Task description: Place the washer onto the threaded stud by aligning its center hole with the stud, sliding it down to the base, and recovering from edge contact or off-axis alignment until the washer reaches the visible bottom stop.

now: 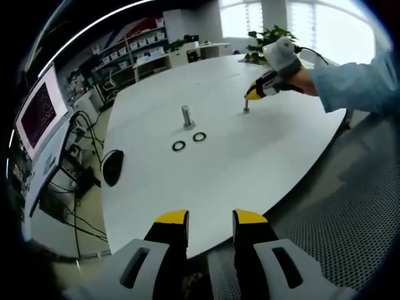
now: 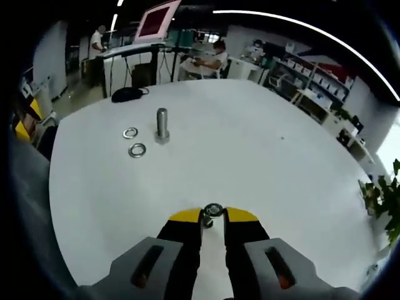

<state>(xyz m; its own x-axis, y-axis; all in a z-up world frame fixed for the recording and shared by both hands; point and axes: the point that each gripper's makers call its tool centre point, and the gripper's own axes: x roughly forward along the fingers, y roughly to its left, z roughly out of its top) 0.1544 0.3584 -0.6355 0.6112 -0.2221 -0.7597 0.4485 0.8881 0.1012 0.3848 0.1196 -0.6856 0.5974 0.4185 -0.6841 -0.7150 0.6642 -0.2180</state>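
Observation:
A short threaded stud [image 1: 246,107] stands on the white table [image 1: 262,162] at the far right, under my right gripper [image 1: 252,94], which a hand holds. In the right gripper view my right gripper [image 2: 213,217] is shut on a silver washer [image 2: 213,209] at its fingertips, right over that stud, most of which is hidden. A taller stud [image 1: 187,117] [image 2: 162,124] stands mid-table with two loose washers [image 1: 179,145] [image 1: 199,136] [image 2: 130,132] [image 2: 137,150] beside it. My left gripper [image 1: 210,219] hangs open over the near table edge, holding nothing.
A black mouse [image 1: 112,167] [image 2: 127,94] lies near the table's edge. A monitor [image 1: 39,112] and cables stand beyond that edge. A potted plant [image 1: 265,39] sits at the far end. People sit at desks [image 2: 206,62] in the background. Grey carpet [image 1: 350,212] lies beside the table.

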